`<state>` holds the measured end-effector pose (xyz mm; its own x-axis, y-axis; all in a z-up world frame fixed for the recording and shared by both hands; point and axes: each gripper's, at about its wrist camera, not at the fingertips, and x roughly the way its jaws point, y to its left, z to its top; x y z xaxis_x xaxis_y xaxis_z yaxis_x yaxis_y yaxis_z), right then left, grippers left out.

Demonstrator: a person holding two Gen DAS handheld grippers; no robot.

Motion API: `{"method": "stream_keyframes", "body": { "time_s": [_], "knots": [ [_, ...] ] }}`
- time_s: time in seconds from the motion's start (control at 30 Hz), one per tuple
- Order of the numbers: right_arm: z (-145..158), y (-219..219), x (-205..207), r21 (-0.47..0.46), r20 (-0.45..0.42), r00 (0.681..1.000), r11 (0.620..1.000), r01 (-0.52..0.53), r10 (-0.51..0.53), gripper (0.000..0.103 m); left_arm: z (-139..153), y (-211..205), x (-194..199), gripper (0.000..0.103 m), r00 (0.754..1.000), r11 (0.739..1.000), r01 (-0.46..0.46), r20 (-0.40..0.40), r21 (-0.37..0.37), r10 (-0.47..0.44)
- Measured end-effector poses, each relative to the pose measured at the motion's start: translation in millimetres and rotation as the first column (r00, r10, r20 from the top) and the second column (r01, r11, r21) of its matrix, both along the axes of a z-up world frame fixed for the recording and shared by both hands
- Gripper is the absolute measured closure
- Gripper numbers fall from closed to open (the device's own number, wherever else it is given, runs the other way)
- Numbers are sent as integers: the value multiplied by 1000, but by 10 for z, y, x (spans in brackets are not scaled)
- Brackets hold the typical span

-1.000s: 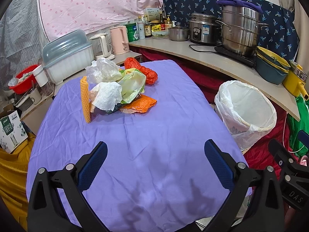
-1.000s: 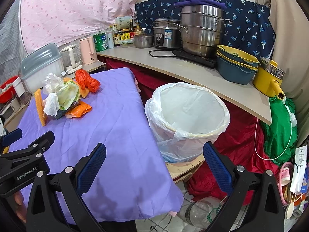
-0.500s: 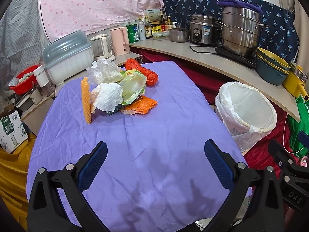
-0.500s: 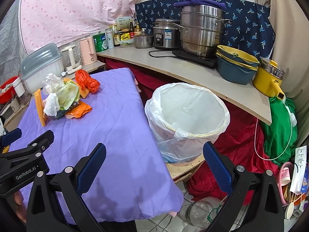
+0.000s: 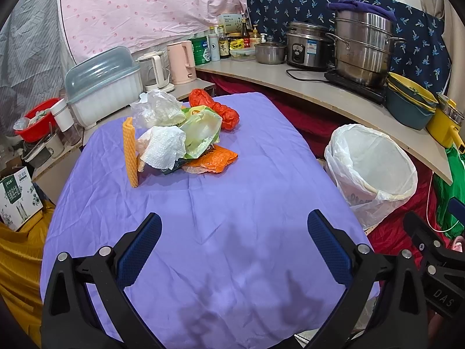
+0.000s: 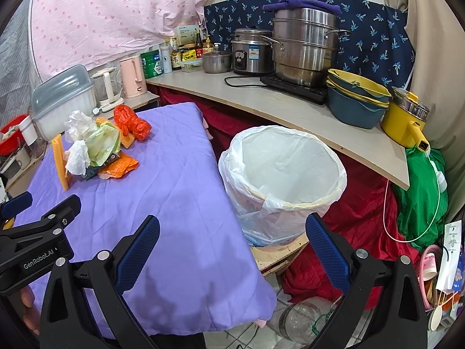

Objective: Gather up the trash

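A heap of trash (image 5: pixel 186 136) lies at the far end of the purple-covered table (image 5: pixel 218 232): a white paper towel (image 5: pixel 164 149), a pale green bag (image 5: pixel 203 133), an orange wrapper (image 5: pixel 213 161), a red bag (image 5: pixel 216 109), clear plastic (image 5: pixel 155 110) and an upright yellow wafer strip (image 5: pixel 130 152). The same trash heap (image 6: pixel 98 145) shows far left in the right wrist view. A bin lined with a white bag (image 6: pixel 283 174) stands beside the table's right edge. My left gripper (image 5: pixel 232 247) hangs open over the near table. My right gripper (image 6: pixel 231 247) is open, near the bin, holding nothing.
A curved counter (image 5: pixel 319 93) behind the table carries steel pots (image 5: pixel 363 49), a rice cooker, bottles and stacked bowls (image 5: pixel 412 104). Kettles (image 5: pixel 181 61) and a covered dish rack (image 5: pixel 104 87) stand at the back left. A plastic bottle (image 6: pixel 296 320) lies on the floor.
The left gripper has crept slightly towards the trash heap. The right gripper has barely moved. Both stay open.
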<state>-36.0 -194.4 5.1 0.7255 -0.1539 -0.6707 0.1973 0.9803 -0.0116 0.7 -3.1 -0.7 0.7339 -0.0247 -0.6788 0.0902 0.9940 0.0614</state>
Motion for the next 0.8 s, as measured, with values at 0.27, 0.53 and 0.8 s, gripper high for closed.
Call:
{"method": "stream_keyframes", "body": {
  "time_s": [0.27, 0.53, 0.8],
  "knots": [
    [5, 5, 10, 1, -5, 1000, 1000, -3, 3, 7, 0, 2, 3, 7, 1000, 1000, 1, -2, -2, -1],
    [25, 32, 70, 0, 3, 1000, 1000, -6, 6, 7, 0, 9, 16, 7, 1000, 1000, 0, -3, -5, 0],
    [3, 40, 121, 0, 5, 1000, 1000, 0, 0, 7, -22, 43, 95, 7, 1000, 1000, -9, -6, -13, 9]
  ]
}}
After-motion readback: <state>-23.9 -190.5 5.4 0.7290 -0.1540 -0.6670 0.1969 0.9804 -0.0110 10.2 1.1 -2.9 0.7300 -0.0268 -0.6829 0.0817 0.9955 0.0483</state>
